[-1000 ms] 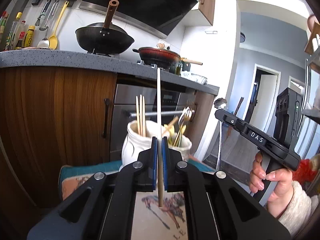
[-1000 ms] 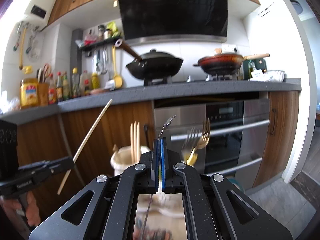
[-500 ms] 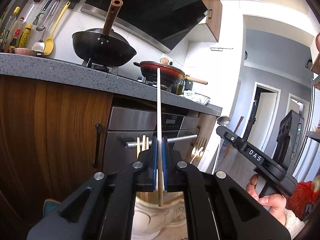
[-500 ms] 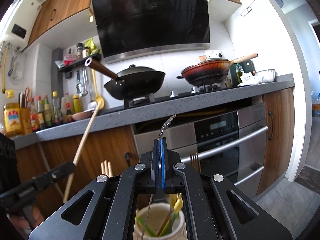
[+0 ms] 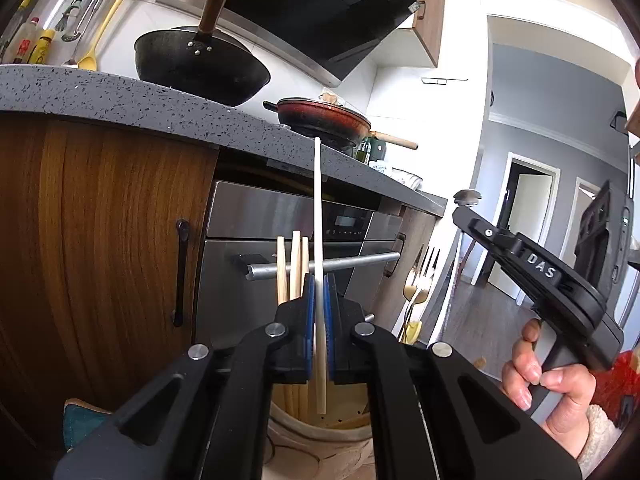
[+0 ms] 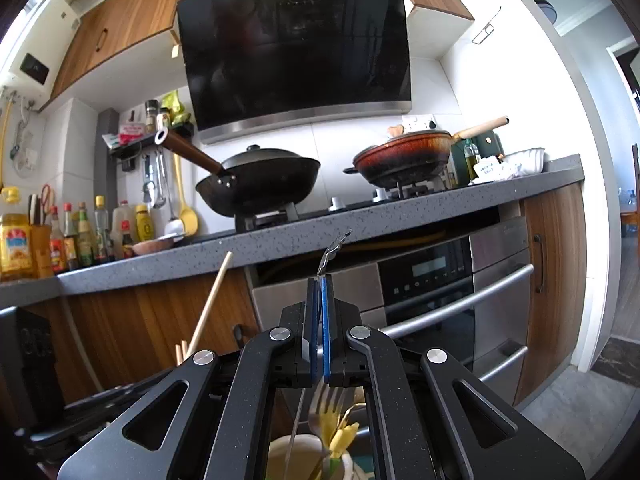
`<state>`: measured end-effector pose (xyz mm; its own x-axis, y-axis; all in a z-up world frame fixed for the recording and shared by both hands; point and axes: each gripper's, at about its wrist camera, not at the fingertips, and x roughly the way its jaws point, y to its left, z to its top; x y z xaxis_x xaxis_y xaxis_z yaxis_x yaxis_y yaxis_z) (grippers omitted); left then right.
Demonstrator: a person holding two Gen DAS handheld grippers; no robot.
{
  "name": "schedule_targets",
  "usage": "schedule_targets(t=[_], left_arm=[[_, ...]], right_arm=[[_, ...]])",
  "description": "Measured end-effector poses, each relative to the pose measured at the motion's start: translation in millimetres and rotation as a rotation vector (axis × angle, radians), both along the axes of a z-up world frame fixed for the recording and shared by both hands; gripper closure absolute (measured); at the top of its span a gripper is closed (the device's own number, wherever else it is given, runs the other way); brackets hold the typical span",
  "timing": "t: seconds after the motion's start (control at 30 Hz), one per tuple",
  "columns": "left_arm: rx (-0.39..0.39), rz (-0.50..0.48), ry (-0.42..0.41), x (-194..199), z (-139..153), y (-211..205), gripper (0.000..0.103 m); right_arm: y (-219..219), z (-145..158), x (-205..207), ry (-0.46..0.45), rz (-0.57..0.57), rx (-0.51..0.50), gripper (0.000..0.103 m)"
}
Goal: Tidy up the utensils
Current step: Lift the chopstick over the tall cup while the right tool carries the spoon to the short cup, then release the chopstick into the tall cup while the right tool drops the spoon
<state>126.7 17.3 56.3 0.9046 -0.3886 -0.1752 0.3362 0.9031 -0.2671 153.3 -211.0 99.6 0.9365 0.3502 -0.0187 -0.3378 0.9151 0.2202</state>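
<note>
My left gripper (image 5: 318, 300) is shut on a pale chopstick (image 5: 317, 216) held upright, its lower end just inside the mouth of the white ceramic holder (image 5: 320, 436). Several wooden chopsticks (image 5: 294, 264) and forks (image 5: 420, 280) stand in the holder. My right gripper (image 6: 320, 300) is shut on a thin metal utensil (image 6: 332, 252), spoon-like at its top, its stem reaching down to the holder (image 6: 296, 456), where forks (image 6: 328, 404) stand. The right gripper also shows in the left wrist view (image 5: 466, 206). The left gripper's chopstick shows in the right wrist view (image 6: 210, 304).
A grey counter (image 6: 400, 216) with a black wok (image 6: 260, 184) and a red pan (image 6: 404, 156) is behind. A steel oven with a bar handle (image 5: 320, 266) and wooden cabinet doors (image 5: 100, 240) are close in front.
Both grippers have come down closer to the holder. The chopstick's lower end has gone from above the mat into the holder's mouth; the metal utensil's stem now reaches the holder.
</note>
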Motion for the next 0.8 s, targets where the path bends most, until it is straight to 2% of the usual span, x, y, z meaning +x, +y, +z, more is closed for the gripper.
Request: schedule_targets(t=[0.17, 0.37, 0.8], left_arm=[[0.015, -0.015, 0.009, -3, -4, 0, 0.099], [-0.002, -0.02, 0.035, 0, -9, 5, 0.099], [0.018, -0.021, 0.046, -24, -14, 15, 0.099]], right_arm=[[6, -7, 2, 0.01, -0.002, -0.024, 0.1], [9, -12, 2, 0.016, 0.0, -0.037, 0.1], [21, -24, 1, 0.041, 0.016, -0.12, 0.1]])
